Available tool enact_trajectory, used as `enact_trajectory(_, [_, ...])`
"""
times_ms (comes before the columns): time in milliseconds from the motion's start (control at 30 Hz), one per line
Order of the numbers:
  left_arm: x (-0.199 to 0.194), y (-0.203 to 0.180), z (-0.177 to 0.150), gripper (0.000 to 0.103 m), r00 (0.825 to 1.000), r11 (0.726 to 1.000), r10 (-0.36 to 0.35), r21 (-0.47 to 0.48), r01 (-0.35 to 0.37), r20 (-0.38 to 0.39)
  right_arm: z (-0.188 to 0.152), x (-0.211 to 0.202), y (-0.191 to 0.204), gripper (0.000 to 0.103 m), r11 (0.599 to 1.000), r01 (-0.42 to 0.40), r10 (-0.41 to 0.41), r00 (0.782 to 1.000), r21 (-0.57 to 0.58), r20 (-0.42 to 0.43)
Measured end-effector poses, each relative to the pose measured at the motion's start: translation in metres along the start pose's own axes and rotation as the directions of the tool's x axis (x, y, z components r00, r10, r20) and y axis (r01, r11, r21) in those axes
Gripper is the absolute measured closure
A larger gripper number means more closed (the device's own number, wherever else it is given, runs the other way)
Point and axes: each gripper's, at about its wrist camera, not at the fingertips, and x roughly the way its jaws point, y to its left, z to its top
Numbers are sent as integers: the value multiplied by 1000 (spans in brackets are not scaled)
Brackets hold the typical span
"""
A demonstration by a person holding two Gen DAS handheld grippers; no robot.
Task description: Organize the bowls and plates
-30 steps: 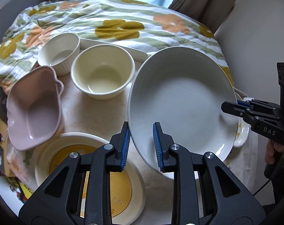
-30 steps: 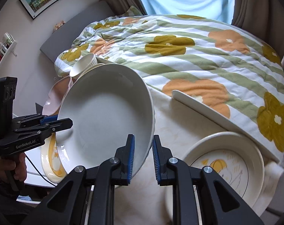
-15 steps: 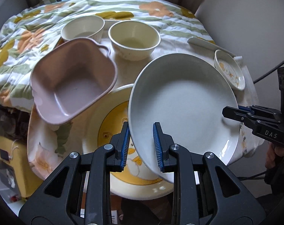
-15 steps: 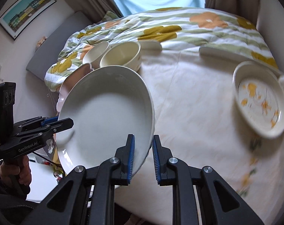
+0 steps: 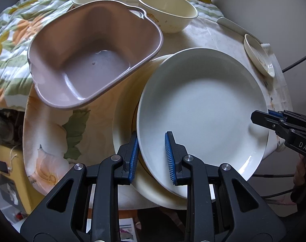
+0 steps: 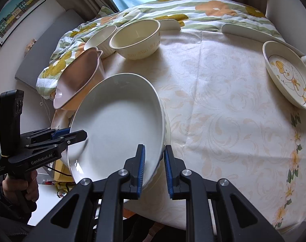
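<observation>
Two grippers hold one white plate [image 5: 201, 109] by opposite parts of its rim. The left gripper [image 5: 151, 155] has its blue-padded fingers [image 5: 133, 155] nearly closed on the rim at the lower centre of the left wrist view, one pad under the plate and one on its upper face. The right gripper [image 6: 154, 167] clamps the rim likewise at the lower centre of the right wrist view. In the left wrist view it enters from the right edge.

The governing relation is plate over plate. The white plate sits tilted above a cream plate [image 5: 124, 109] whose rim shows at centre left of the left wrist view, just below and left of the held rim. The held plate's left edge appears lower and closer to the cream plate than its right edge; whether the two touch cannot be determined. Setting down probably requires levelling and centring first. Neither hand is nearer; both carry the load.

The white plate is large, round, shallow, glossy and undecorated, with a raised lip.

A pink handled dish [image 5: 94, 60] lies tilted at upper left, its edge overlapping the cream plate. Two cream bowls [image 5: 167, 10] stand along the top. A small duck-printed dish [image 6: 288, 74] lies well apart, at the right of the right wrist view. All rest on the table [image 6: 223, 111], under a patterned cloth.
</observation>
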Motion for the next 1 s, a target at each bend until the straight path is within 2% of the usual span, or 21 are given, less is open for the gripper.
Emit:
enact_trajectory(400, [11,-24,3,81,993,989,114,89,-115,10,1,6,4,86,997,53,-54,998,-50,-25])
enact_trajectory(533, [13,-35,4,81,984,974,174,140,-177,35,0,8,5,86,996,63,-66,997,-63,-35])
enact_trajectory(633, [13,-45,2,81,967,947,247,196,-255,66,-1,9,10,86,992,85,-89,996,-97,-33])
enact_trajectory(767, [17,-63,-3,81,921,872,369,295,-390,126,-2,11,15,86,986,106,-112,993,-130,-38])
enact_trajectory(933, [18,-66,-2,81,902,847,408,311,-432,142,-1,15,22,86,976,133,-141,989,-172,-36])
enact_trajectory(1000, [18,-67,-3,81,898,842,414,312,-439,146,-2,16,29,86,960,174,-183,983,-221,-24])
